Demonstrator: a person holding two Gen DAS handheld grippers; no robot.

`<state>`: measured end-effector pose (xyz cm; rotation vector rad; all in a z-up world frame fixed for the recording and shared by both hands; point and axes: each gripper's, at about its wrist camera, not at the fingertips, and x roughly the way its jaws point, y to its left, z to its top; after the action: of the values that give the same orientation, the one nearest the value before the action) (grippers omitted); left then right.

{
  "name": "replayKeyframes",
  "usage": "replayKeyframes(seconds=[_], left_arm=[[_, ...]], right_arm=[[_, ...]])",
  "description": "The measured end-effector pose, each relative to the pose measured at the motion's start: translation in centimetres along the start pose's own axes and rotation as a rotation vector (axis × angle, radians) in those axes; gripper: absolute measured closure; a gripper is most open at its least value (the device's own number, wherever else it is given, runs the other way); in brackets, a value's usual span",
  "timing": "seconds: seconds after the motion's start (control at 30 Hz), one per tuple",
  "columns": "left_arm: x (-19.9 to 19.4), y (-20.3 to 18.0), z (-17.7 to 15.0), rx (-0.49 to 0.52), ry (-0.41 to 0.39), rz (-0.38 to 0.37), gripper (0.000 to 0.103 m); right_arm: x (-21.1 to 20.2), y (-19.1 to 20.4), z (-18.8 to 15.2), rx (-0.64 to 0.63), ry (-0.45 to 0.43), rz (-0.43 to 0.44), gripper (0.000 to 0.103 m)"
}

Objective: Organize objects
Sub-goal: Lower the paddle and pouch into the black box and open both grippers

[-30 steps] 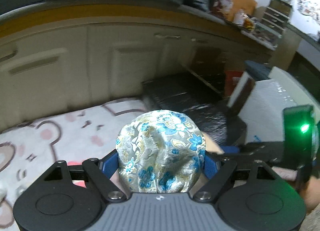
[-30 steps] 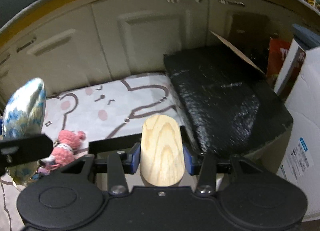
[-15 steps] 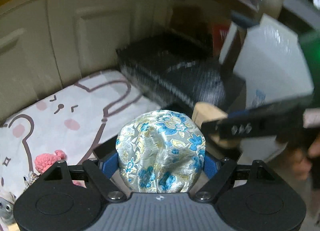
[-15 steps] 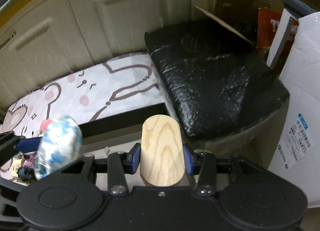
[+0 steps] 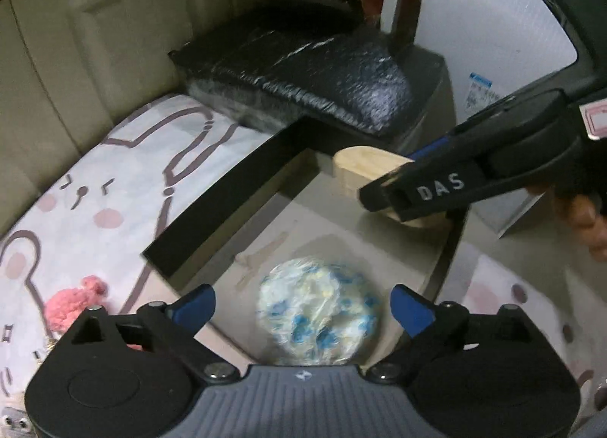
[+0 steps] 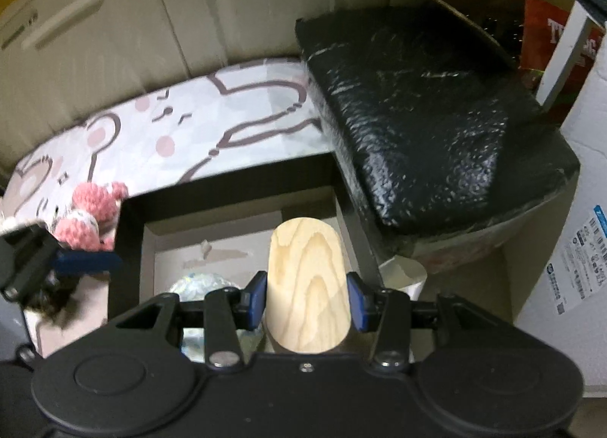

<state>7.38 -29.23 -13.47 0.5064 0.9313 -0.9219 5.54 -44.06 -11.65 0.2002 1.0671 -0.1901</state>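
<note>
The left gripper (image 5: 301, 303) has just been opening, and its blue pads now stand wide apart with nothing pressed between them; the blue-and-white floral fabric pouch (image 5: 318, 311) sits blurred just beyond and below the gap, apparently dropping or just landed on the floor of the black-rimmed cardboard box (image 5: 224, 195). The right gripper (image 6: 305, 299) is clenched on the rounded wooden block (image 6: 308, 286), which stands straight out ahead of the jaws and hangs over the box's far corner. To finish this step well, the left hand should lift straight away from the pouch with the jaws kept spread, so that neither pad snags the cloth and drags it back out. The right hand should then bring the block down into the open floor ahead of its jaws, beside the pouch and not on top of it, and let go only when the block is low, since hard wood is likely to bounce or tip. The two tools are close here, so one should clear before the other descends. The pink crocheted toy (image 5: 74, 305) lies outside the box, to the left of the left jaw, on the bear-print mat (image 5: 114, 180), probably next in line.
</note>
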Motion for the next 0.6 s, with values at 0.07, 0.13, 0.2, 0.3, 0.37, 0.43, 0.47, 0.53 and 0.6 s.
replayKeyframes(seconds=[0.07,0.13,0.2,0.3,0.37,0.43,0.47,0.53,0.6], left_arm=[[-0.1,0.3,-0.3,0.000,0.014,0.011,0.001],[-0.2,0.8,-0.5,-0.005,0.036,0.015,0.001],[-0.2,1.1,-0.7,-0.007,0.043,0.035,0.001],[-0.5,1.4,-1.2,0.001,0.043,0.067,0.000],[-0.6,1.6,-1.5,-0.001,0.039,0.083,0.000],[-0.7,1.9,-1.7,-0.009,0.045,0.084,0.000],[-0.7,2.1,-1.7,-0.017,0.051,0.083,0.000],[-0.7,2.4,-1.7,-0.040,0.062,0.081,0.000],[-0.7,2.6,-1.6,-0.058,0.069,0.077,0.000]], right_arm=[[0.3,0.3,-0.2,-0.022,0.009,-0.001,0.058],[0.7,0.7,-0.4,-0.052,0.020,0.002,0.058],[1.1,1.2,-0.6,-0.083,0.029,0.000,0.058],[1.9,1.8,-0.8,-0.113,0.051,0.005,0.058],[2.4,2.1,-1.0,-0.122,0.071,0.007,0.058],[2.6,2.3,-1.1,-0.132,0.083,0.002,0.045],[2.5,2.4,-1.2,-0.136,0.081,-0.008,0.041],[2.0,2.3,-1.1,-0.129,0.069,-0.017,0.037],[1.6,2.1,-0.9,-0.106,0.064,-0.011,0.037]])
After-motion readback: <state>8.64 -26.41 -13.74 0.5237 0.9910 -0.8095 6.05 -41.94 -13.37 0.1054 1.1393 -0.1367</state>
